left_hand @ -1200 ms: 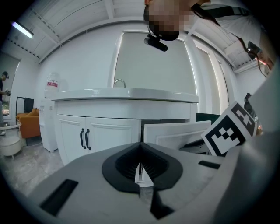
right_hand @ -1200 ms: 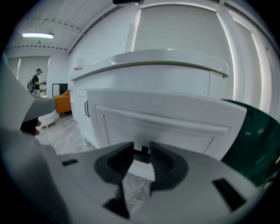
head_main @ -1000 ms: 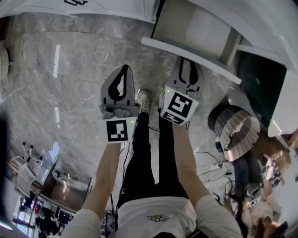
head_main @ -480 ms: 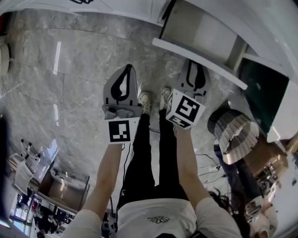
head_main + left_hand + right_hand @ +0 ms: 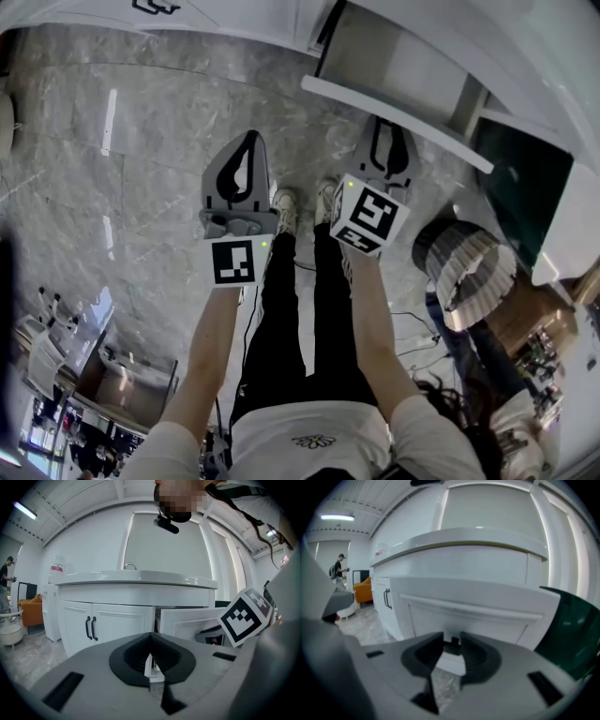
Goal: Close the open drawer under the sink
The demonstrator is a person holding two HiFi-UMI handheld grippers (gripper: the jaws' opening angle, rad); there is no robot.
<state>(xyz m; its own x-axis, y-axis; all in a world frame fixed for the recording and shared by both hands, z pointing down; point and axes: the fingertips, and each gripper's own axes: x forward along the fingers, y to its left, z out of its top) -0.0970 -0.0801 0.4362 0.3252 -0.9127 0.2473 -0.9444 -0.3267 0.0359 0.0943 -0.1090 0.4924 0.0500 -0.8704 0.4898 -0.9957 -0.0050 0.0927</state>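
- Not done yet: drawer point(image 5: 441, 145) pulled well out from under the sink, up at one o'clock in the head view.
- Same story in the left gripper view: drawer point(image 5: 187, 623) jutting out at three o'clock below the sink point(image 5: 136, 578), beside the closed cabinet doors point(image 5: 112, 625) at nine o'clock.
- No sign of any closing so far, so the whole push looks left to do.
- Over to the right gripper point(image 5: 382, 124): right up by the drawer front, just at twelve o'clock of the person's shoes.
- Close-up from the right gripper point(image 5: 452, 641) itself: jaws partly apart, gripping nothing, only the white drawer point(image 5: 473, 611) showing through the gap. Touching the panel or just short of it, hard to call.
- Now the left gripper point(image 5: 249, 139): out at eleven o'clock over the marble floor, well apart from the drawer.
- Left gripper point(image 5: 150, 641) claw drawn together at the tips, empty.
- Inside the drawer: pale bare bottom and walls in the head view, nothing to see in the part shown.
- Down at four o'clock, a ribbed round basket point(image 5: 469, 267): inside too dark to read.
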